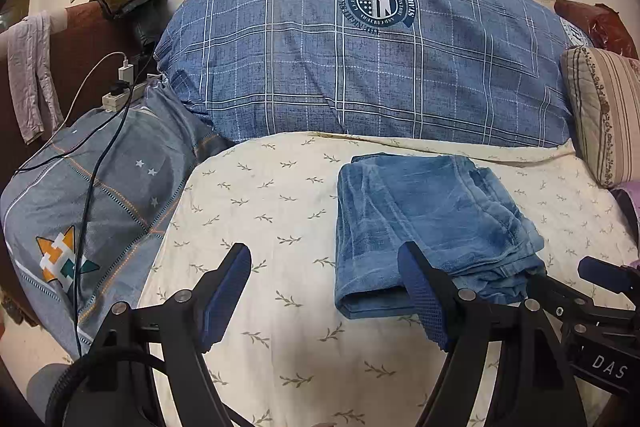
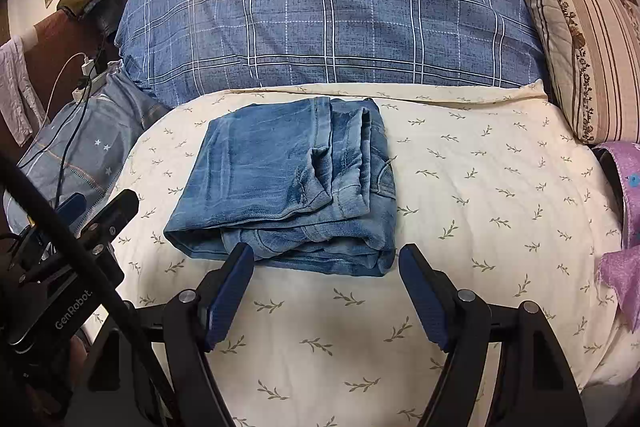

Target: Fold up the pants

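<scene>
Both the left gripper [image 1: 324, 291] and right gripper [image 2: 326, 291] are held wide and empty short of the jeans [image 2: 288, 183], judged already folded compactly on the bed [image 2: 460, 227].

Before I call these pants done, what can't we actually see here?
- Underside and inner layers of the folded jeans: both views, covered by the top layers.
- Jeans' near right corner: left wrist view, behind the left gripper finger.
- Crest lettering on the blue plaid duvet: too small.
</scene>
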{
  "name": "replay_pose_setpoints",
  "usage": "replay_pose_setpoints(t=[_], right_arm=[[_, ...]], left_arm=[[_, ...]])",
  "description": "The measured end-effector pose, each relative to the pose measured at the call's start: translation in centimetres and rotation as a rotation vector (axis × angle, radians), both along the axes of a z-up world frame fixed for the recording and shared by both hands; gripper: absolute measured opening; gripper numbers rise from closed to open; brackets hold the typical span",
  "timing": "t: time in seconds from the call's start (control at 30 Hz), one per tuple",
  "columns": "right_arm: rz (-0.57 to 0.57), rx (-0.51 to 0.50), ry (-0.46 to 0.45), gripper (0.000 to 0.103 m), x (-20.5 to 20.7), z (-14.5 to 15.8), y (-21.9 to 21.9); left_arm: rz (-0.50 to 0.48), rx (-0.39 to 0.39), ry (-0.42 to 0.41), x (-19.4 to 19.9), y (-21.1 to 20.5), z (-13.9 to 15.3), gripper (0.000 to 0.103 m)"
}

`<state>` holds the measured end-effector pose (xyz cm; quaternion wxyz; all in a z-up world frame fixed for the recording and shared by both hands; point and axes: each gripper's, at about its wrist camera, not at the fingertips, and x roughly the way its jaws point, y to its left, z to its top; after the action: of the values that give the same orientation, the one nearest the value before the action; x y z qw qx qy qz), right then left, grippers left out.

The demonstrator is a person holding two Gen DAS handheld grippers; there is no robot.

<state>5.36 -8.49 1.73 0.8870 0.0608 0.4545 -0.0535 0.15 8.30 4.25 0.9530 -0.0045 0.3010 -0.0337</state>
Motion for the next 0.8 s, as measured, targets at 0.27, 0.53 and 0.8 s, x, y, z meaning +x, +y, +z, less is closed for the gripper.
replay_pose_setpoints(t=[0.27,0.53,0.8], right_arm=[[-0.001,-0.003,-0.003,0.076,-0.02,0.14,0.02],[-0.002,-0.003,-0.005,0.076,-0.07,0.19,0.05],[-0.007,-0.004,-0.008,0.076,-0.15,0.38,0.02]], left_arm=[[0.000,-0.001,-0.001,-0.11,0.01,0.02,0.076],[-0.001,0.000,-0.002,-0.16,0.00,0.04,0.076],[-0.007,0.001,-0.004,-0.17,-0.03,0.04,0.076]])
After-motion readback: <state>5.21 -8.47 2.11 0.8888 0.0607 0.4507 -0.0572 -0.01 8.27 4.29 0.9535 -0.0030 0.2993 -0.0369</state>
